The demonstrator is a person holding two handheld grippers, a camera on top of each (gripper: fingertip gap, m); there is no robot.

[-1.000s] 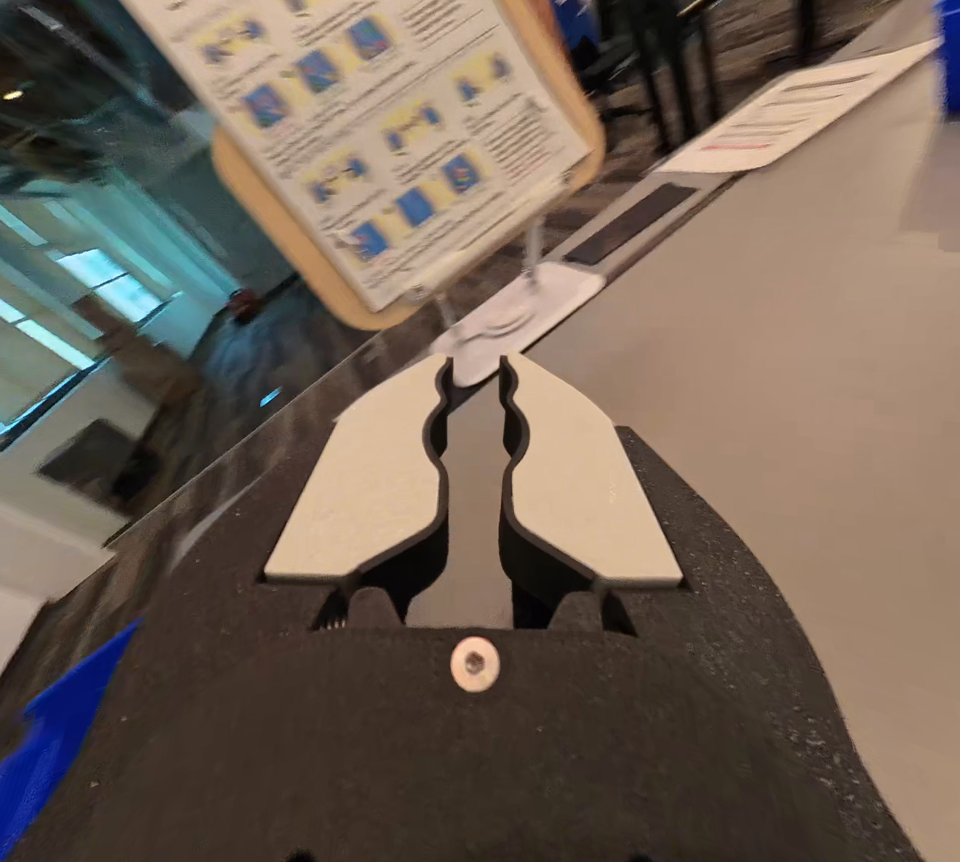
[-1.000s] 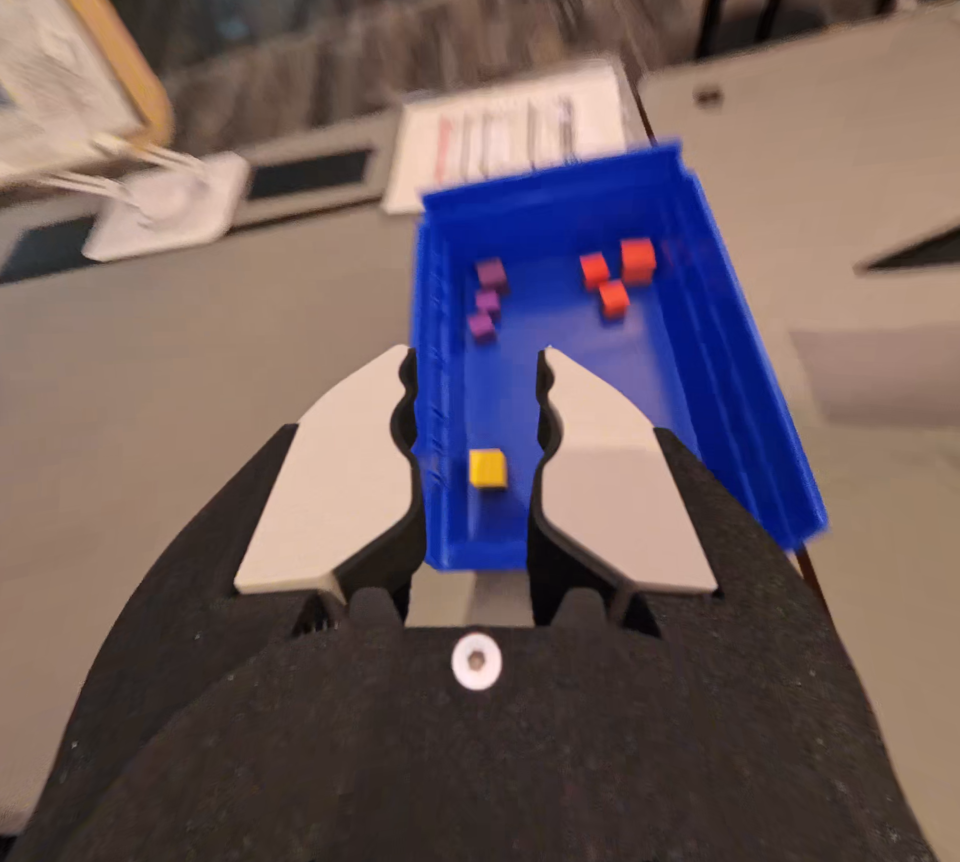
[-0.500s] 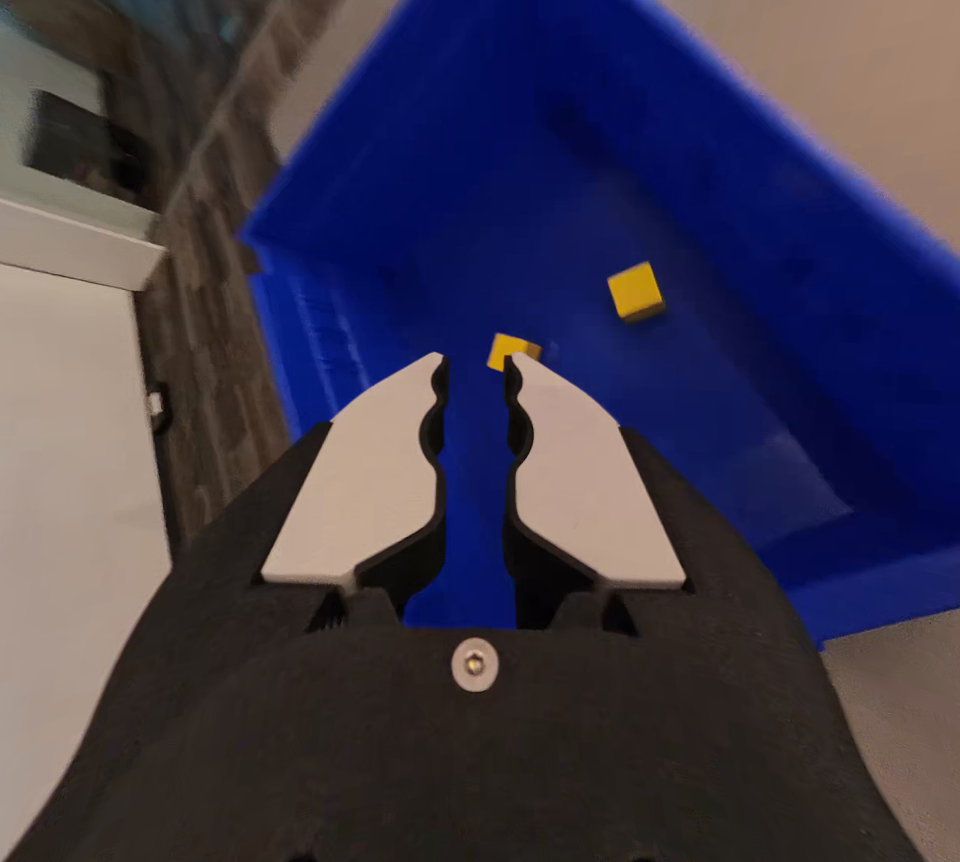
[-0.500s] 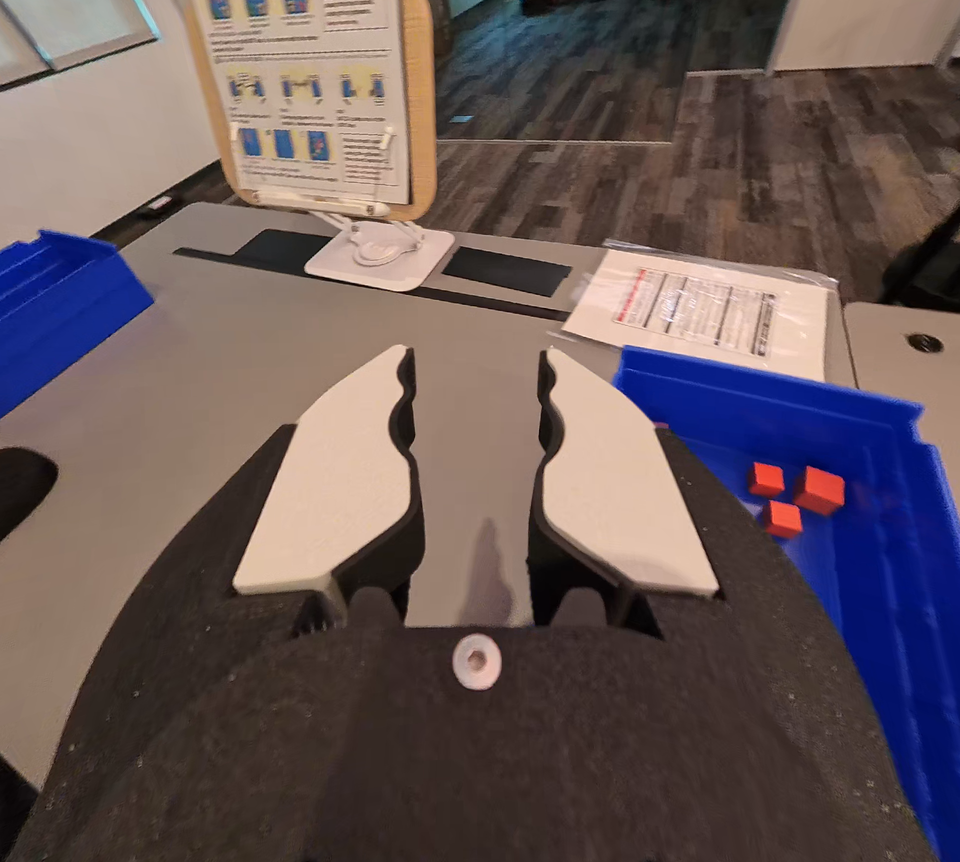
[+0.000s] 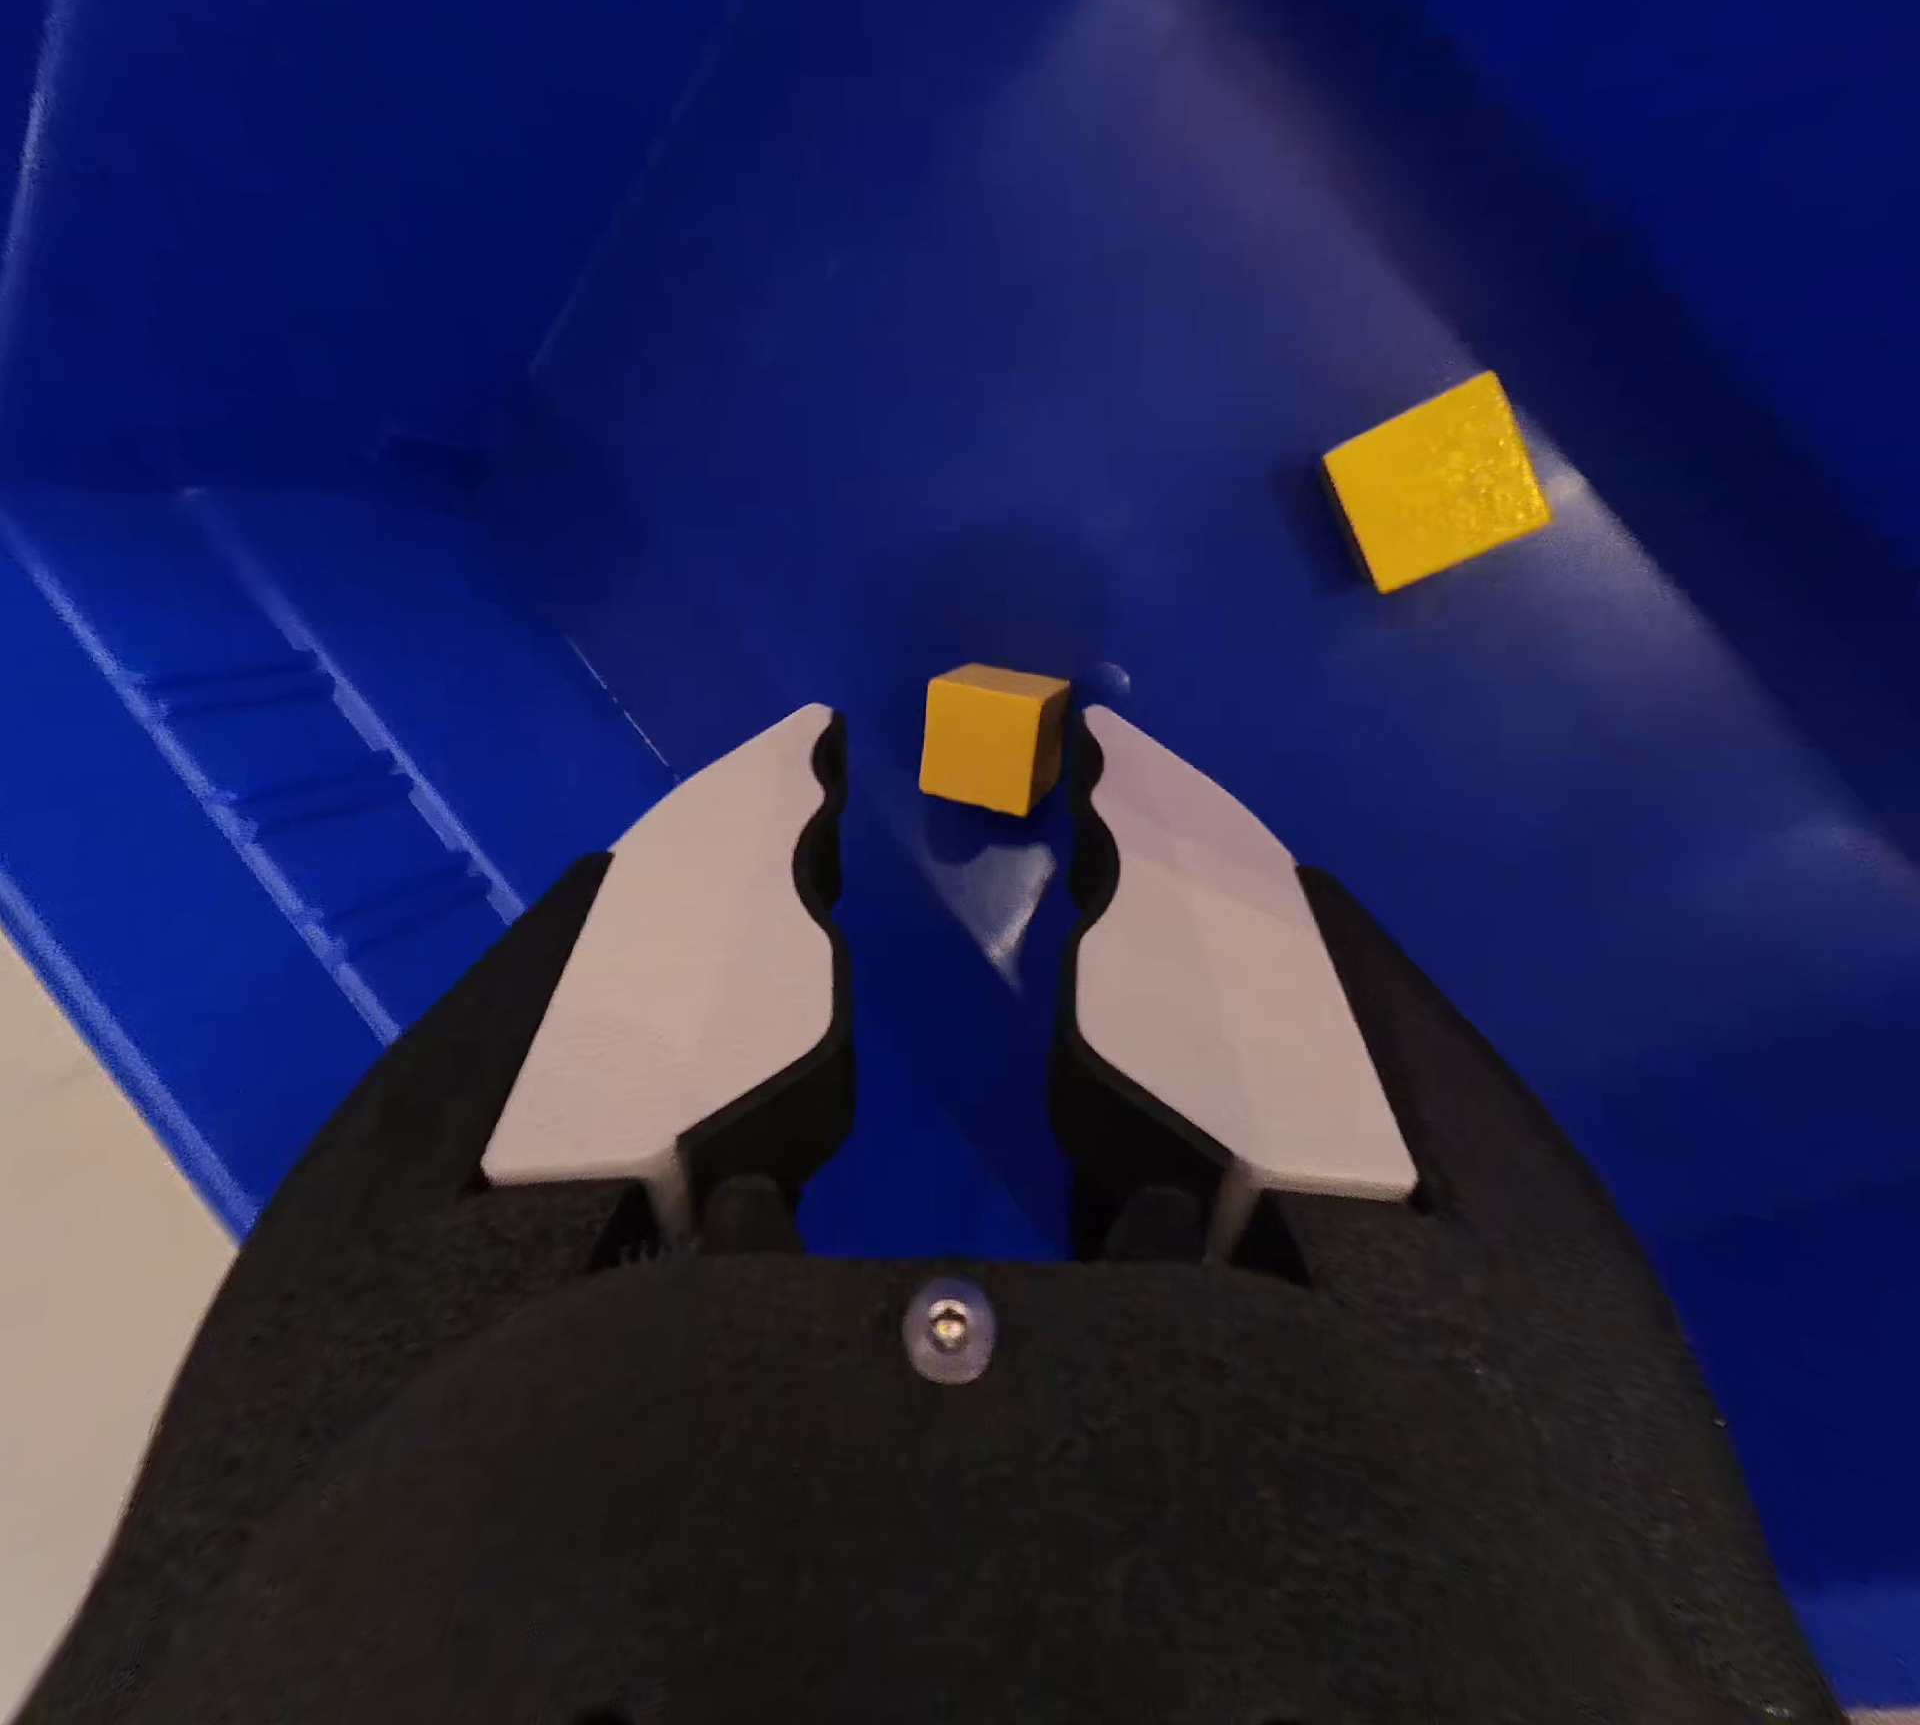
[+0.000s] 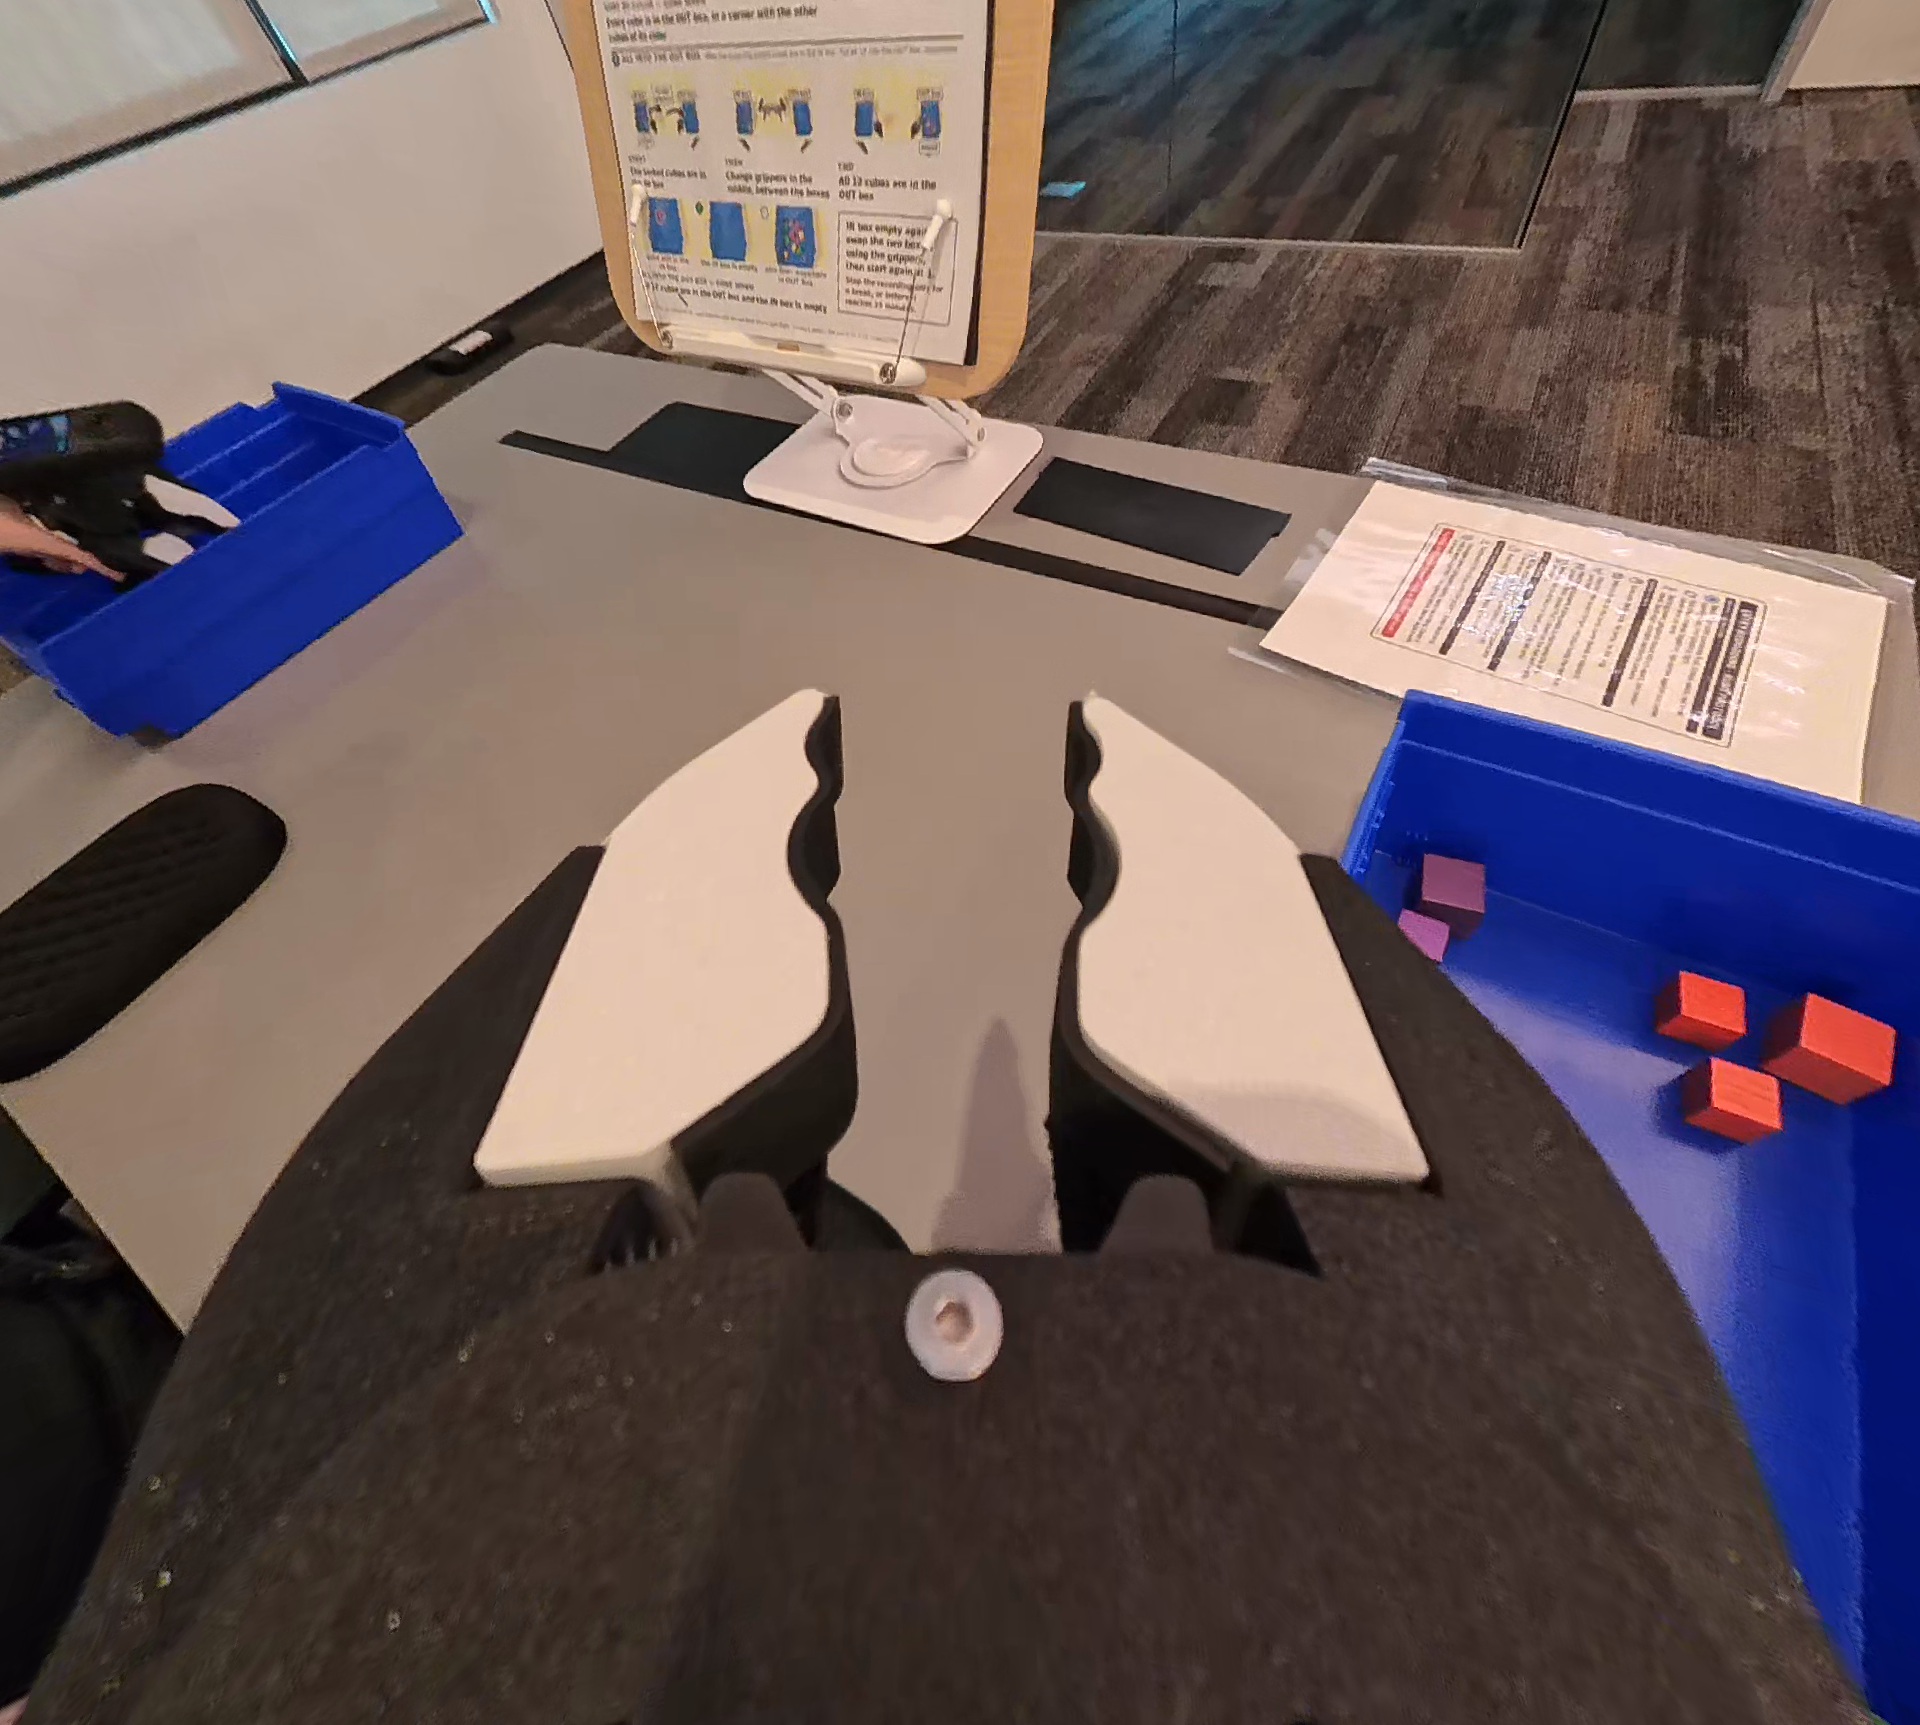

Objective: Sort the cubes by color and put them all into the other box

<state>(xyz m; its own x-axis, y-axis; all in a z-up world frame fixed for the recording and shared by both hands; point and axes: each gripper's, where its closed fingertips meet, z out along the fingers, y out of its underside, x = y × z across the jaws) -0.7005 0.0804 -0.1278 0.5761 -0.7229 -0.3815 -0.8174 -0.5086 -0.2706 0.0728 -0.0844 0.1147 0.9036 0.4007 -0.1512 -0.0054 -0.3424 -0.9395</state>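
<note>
The left hand-held gripper point(image 5: 956, 719) is lowered into a blue box point(image 5: 312, 740) with its jaws spread open, and a yellow cube point(image 5: 992, 737) is framed between the fingertips, nearer the right one; contact cannot be told. A second yellow cube point(image 5: 1436, 480) is seen on the box floor at about 2 o'clock from the first, well apart from it. The right hand-held gripper point(image 6: 954, 719) is held open and empty above the grey desk point(image 6: 623, 688). At its 3 o'clock, another blue box point(image 6: 1662, 802) is set on the desk, with two purple cubes point(image 6: 1449, 891) kept near one corner and three red cubes point(image 6: 1766, 1062) grouped farther in.
</note>
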